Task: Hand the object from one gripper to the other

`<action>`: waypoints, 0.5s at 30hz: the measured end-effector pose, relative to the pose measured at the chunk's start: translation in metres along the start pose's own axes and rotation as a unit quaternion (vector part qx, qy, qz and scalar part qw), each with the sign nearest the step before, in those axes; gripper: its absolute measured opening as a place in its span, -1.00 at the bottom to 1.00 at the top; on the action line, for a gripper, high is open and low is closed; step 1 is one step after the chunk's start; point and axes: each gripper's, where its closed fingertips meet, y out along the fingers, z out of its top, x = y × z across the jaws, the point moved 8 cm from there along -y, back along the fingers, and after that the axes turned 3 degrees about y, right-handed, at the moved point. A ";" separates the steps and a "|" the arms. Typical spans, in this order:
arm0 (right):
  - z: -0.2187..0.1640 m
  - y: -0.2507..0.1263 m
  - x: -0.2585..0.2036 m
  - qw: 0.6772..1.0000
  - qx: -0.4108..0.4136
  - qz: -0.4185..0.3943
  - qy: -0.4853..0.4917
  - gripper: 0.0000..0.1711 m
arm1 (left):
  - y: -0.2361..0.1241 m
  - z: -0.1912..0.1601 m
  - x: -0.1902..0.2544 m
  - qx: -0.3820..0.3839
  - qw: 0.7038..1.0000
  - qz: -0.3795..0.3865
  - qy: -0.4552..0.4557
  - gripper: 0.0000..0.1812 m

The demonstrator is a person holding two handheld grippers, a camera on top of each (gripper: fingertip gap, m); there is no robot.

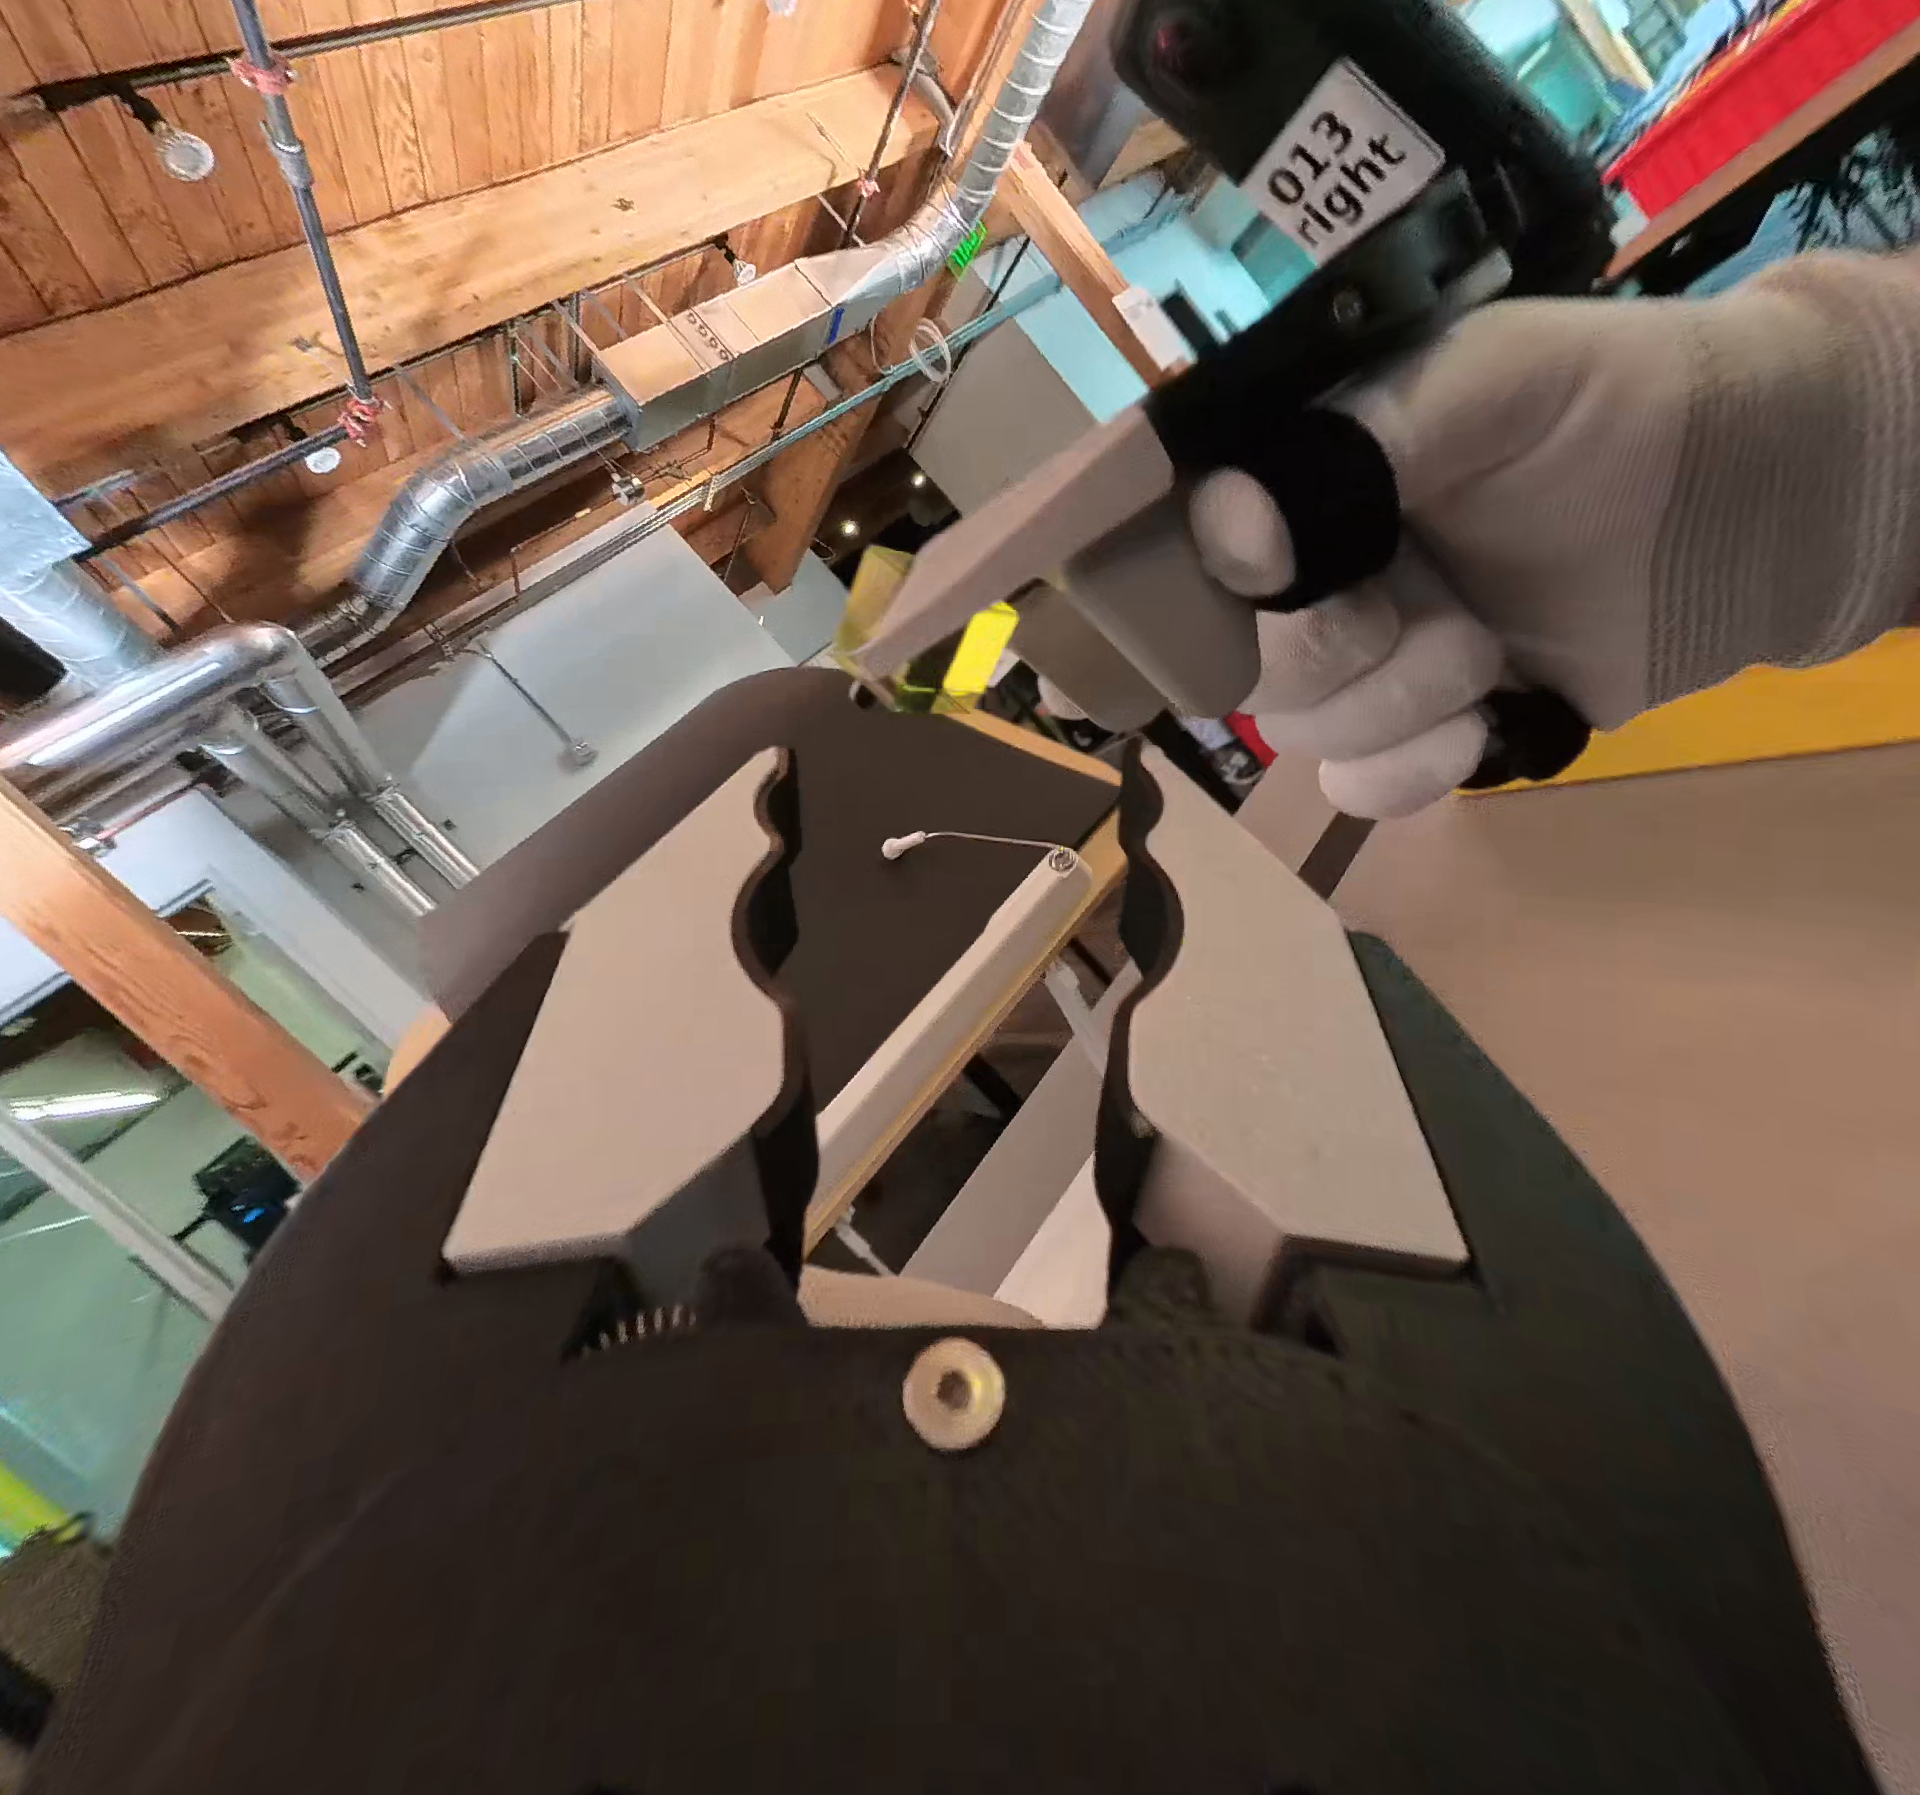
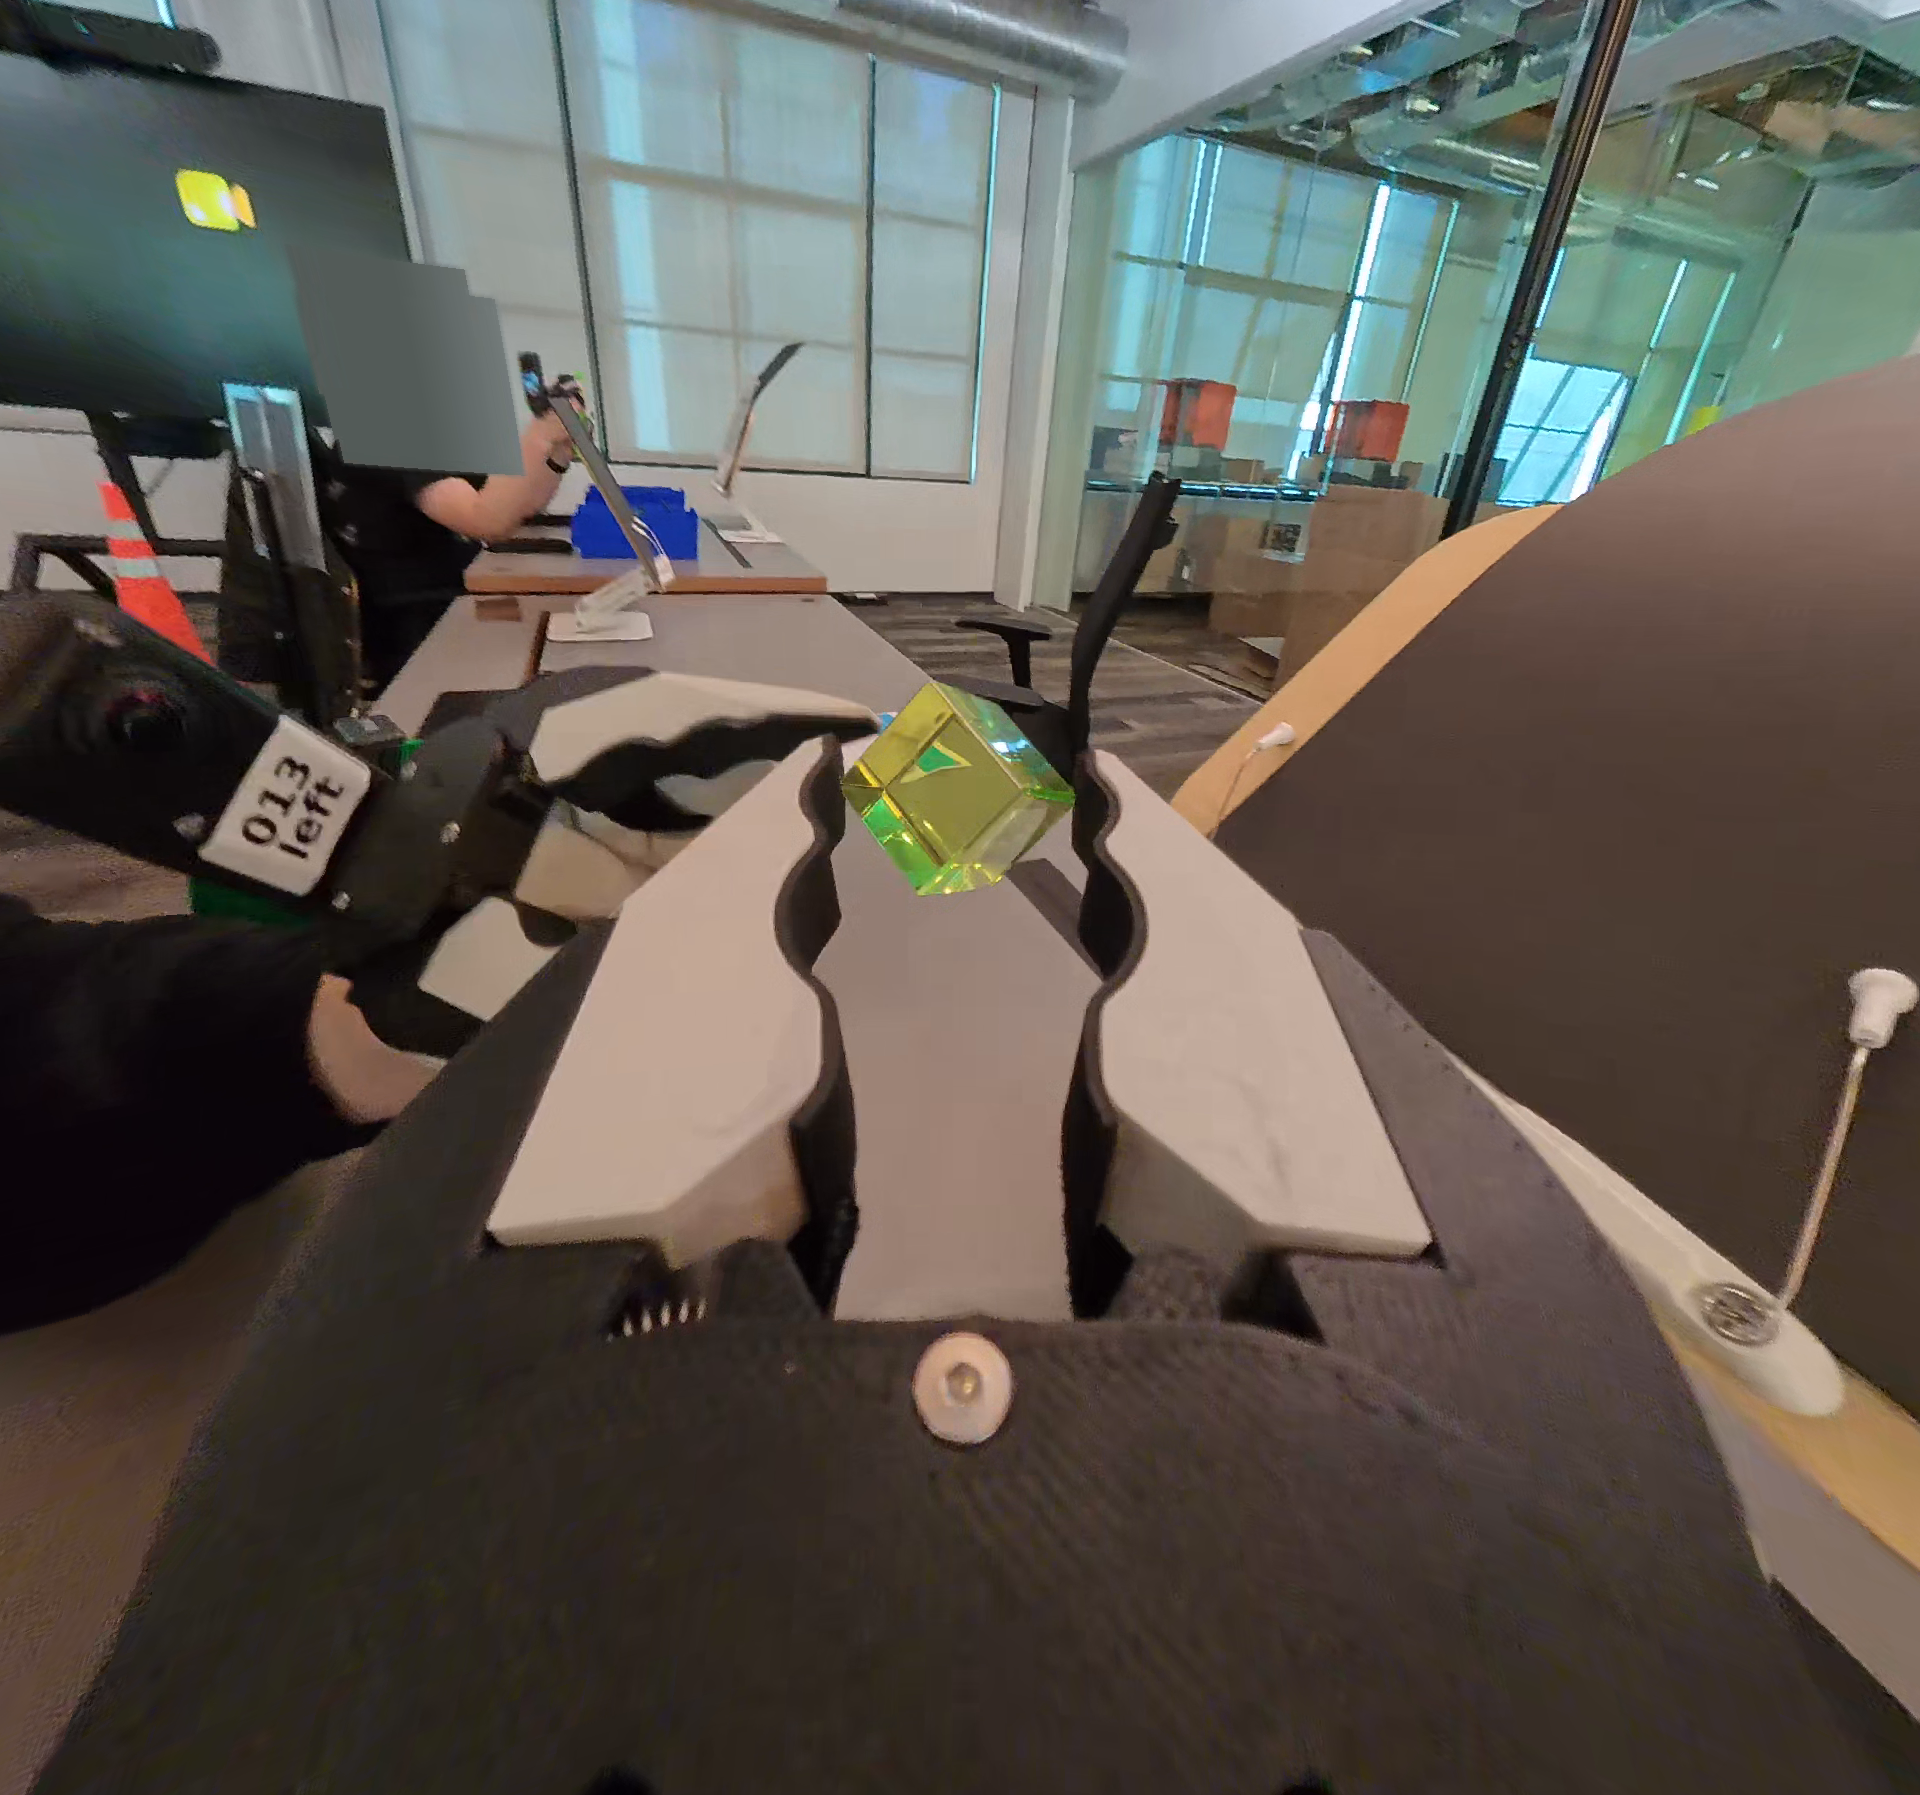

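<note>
Long grey bench (image 2: 727,644) ahead, office chair (image 2: 1101,623) beyond it. Yellow-green cube (image 2: 956,789) tilted corner-down, no long axis. It sits between the tips of my right hand-held gripper (image 2: 956,789), which grasps it. My left hand-held gripper (image 1: 961,800) gapes wide, holding nothing, just beside the cube.

The cube (image 2: 957,789) between the right gripper (image 2: 956,784) fingertips is clear yellow-green plastic or glass, glossy and smooth. The fingers (image 2: 681,1049) are matt pale plastic with black, wavy inner pads; the body behind them is matt black with a fine layered texture. The glove (image 1: 1621,509) beyond the left gripper (image 1: 961,779) is white knit cloth. The ceiling (image 1: 468,187) above the jaws is bare wood.
</note>
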 end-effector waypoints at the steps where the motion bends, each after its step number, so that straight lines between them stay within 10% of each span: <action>1: 0.000 0.001 -0.002 1.000 0.002 0.006 0.002 -0.51 | 0.001 -0.001 0.003 -0.004 1.000 0.003 0.013 -0.31; 15: -0.013 0.017 -0.026 0.997 0.001 0.072 0.037 -0.51 | 0.005 -0.001 0.011 -0.017 0.995 0.060 0.078 -0.29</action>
